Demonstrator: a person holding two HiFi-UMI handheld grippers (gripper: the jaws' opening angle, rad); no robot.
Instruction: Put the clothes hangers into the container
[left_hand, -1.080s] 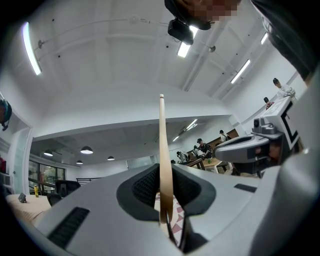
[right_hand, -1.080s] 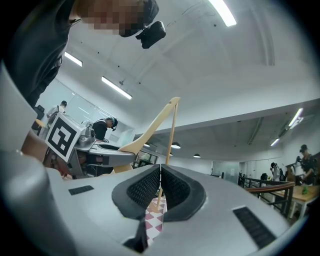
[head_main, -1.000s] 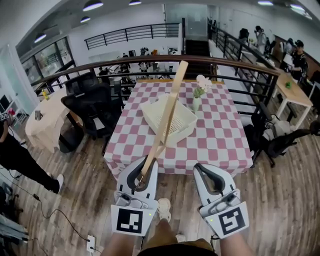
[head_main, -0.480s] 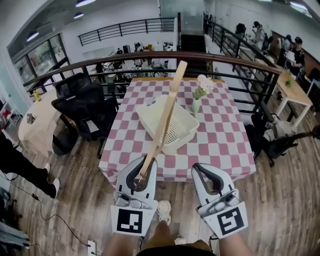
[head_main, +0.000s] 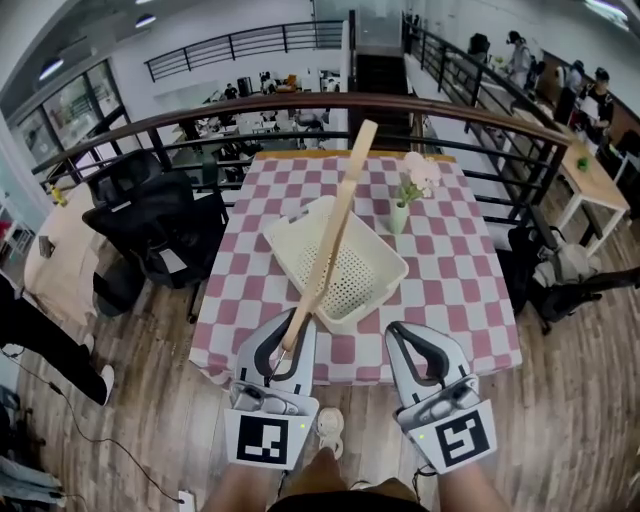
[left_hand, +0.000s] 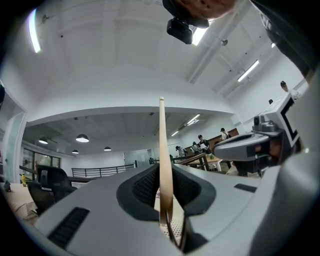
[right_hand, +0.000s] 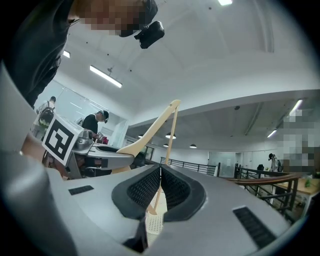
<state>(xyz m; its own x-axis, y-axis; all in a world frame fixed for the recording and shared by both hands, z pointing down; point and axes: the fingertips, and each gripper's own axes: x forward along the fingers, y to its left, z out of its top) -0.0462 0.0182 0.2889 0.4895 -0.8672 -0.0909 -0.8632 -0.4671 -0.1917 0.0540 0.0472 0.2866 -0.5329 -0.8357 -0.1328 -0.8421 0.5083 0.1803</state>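
Pinches slim pale wooden clothes hanger (head_main: 330, 235) by its lower end in left gripper (head_main: 285, 340) jaws, pointing toward cream perforated plastic basket (head_main: 385, 290) on pink-checked surface (head_main: 460, 270). Keeps right gripper (head_main: 425, 350) jaws together, empty.

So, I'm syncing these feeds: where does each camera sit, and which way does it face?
Head view: on the person's head, facing steeply down at the checked table and basket; left gripper, right gripper and forearms show.
Left gripper view: on the left gripper, along jaws shut on the wooden hanger; right gripper at right.
Right gripper view: on the right gripper, along shut, empty jaws; left gripper at left.
All three show the wooden hanger.
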